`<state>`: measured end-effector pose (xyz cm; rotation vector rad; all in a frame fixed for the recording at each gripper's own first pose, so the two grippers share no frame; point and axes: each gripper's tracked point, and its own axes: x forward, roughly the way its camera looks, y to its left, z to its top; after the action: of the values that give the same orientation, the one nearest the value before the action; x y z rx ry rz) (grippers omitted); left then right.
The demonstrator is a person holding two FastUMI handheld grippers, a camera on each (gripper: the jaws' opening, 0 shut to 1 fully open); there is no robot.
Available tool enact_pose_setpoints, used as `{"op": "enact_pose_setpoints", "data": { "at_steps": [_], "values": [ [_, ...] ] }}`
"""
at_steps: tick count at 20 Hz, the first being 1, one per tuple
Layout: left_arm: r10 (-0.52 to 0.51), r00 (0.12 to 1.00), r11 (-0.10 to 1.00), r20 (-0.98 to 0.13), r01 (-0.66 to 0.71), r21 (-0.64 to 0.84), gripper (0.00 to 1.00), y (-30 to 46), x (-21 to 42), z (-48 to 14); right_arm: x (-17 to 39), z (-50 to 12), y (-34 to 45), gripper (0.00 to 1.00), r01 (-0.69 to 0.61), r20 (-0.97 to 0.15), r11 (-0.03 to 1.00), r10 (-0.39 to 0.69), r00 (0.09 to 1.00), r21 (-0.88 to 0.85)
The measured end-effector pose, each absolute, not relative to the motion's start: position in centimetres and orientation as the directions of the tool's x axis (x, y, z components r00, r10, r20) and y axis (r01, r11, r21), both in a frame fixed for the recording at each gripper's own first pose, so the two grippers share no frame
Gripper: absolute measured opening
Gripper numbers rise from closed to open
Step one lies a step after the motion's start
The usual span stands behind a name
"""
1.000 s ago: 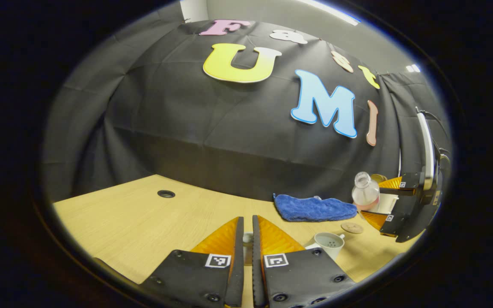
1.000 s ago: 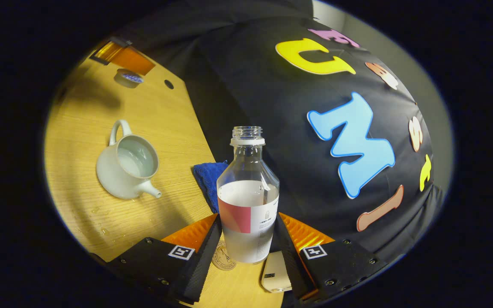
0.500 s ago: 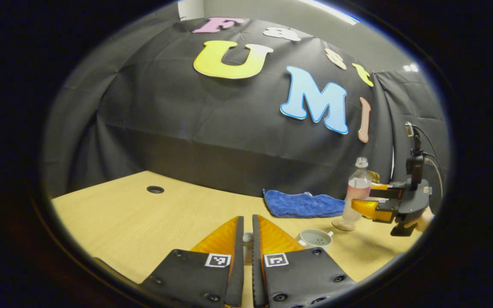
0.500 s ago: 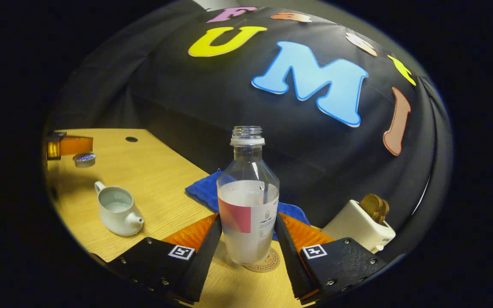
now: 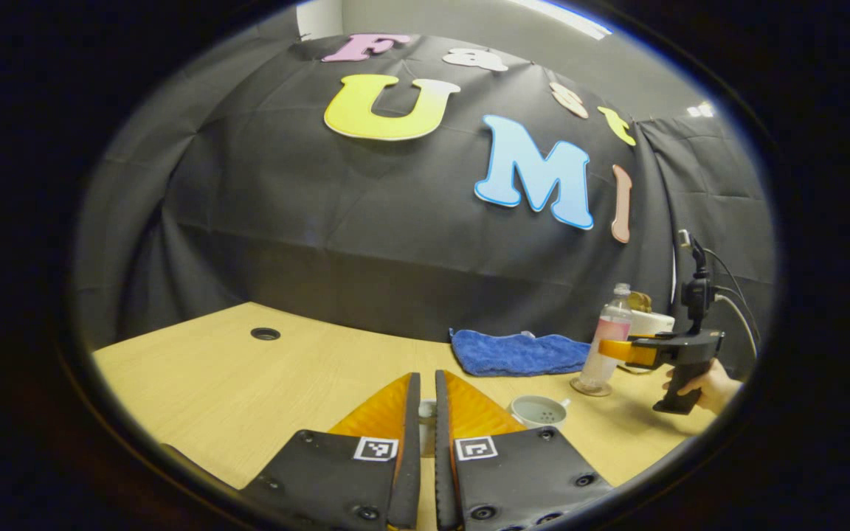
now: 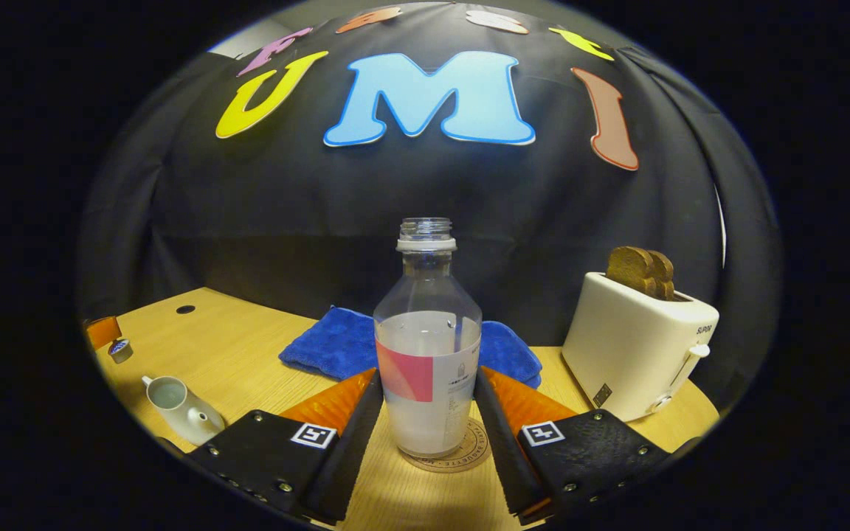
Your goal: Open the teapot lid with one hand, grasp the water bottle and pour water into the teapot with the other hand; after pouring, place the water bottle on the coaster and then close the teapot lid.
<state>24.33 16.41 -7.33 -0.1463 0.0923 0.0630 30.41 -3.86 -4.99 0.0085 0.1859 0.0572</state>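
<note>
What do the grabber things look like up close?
Each gripper has two wedge-shaped fingers on black plates with screws, and every plate carries a small square black-and-white marker. In the left gripper view, the right gripper shows a black pistol-style handle, with cables running up from a post on top.

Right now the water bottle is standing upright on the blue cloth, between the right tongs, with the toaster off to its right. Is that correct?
Not quite. The water bottle stands upright on the round coaster, not on the blue cloth, which lies behind it. The right gripper view shows this. It is between the right tongs, with the toaster to its right.
</note>
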Motion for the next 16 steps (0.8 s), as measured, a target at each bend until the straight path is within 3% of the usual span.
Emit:
{"op": "enact_pose_setpoints", "data": {
  "at_steps": [14,16],
  "values": [
    [0.049,0.993,0.990,-0.108,-0.062,-0.125,0.14,16.0,24.7,-7.9,30.4,-6.2,-5.3,0.78,-0.021,-0.200,0.988,0.051,0.978,0.152],
    [0.048,0.993,0.990,-0.109,-0.062,-0.124,0.14,16.0,24.7,-7.9,30.3,-6.2,-5.2,0.97,-0.021,-0.198,0.988,0.051,0.979,0.152]
  ]
}}
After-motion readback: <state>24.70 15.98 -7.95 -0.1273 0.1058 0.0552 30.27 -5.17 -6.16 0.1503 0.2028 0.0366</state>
